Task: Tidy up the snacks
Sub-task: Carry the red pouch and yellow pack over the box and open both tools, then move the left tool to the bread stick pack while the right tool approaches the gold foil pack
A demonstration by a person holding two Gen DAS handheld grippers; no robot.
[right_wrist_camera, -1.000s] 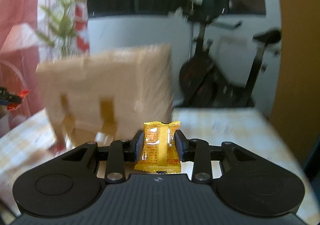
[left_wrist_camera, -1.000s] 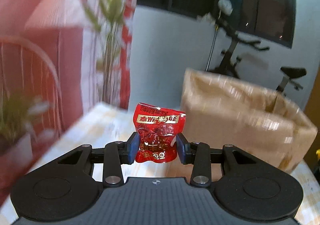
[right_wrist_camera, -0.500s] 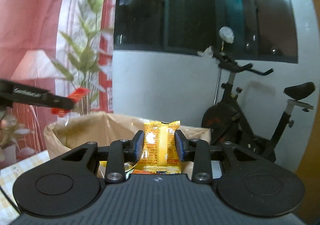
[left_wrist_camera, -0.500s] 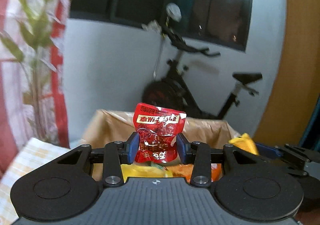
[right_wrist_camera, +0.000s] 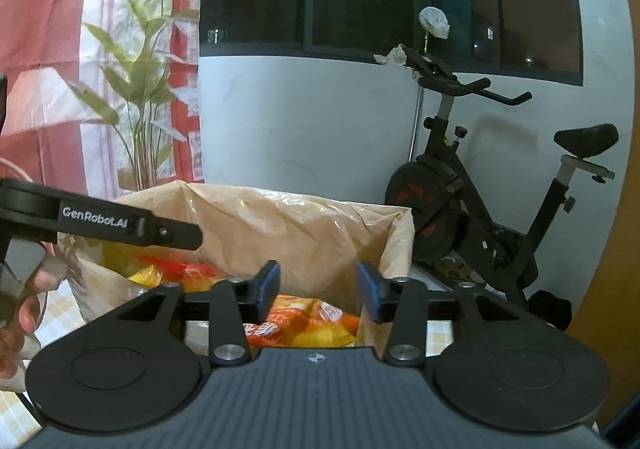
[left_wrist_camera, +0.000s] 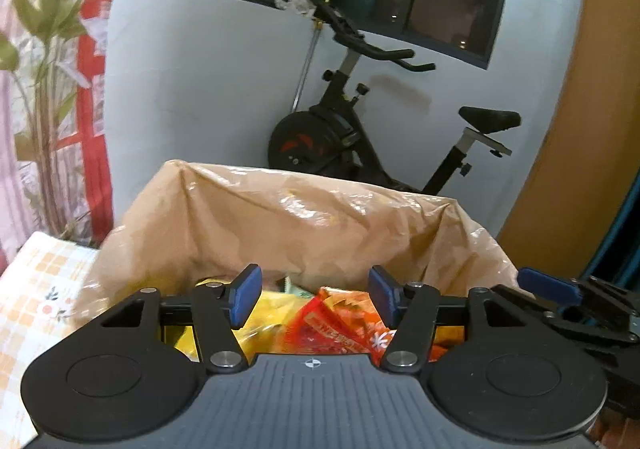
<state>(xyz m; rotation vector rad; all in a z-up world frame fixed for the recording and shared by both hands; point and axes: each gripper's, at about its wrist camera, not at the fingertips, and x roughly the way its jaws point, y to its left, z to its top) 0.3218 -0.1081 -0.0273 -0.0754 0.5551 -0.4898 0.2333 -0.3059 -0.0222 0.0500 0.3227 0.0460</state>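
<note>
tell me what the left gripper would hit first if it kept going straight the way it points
Probably the snack packets piled in the brown bag, just under the left gripper, whose jaws are opening with nothing between them. Aimed a little higher, it would meet the bag's far wall; depth is unclear.

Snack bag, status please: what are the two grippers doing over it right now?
Left hand-held gripper and right hand-held gripper: jaws opening, nothing between. Brown bag below, holds snack packets. Nothing in the way.
</note>
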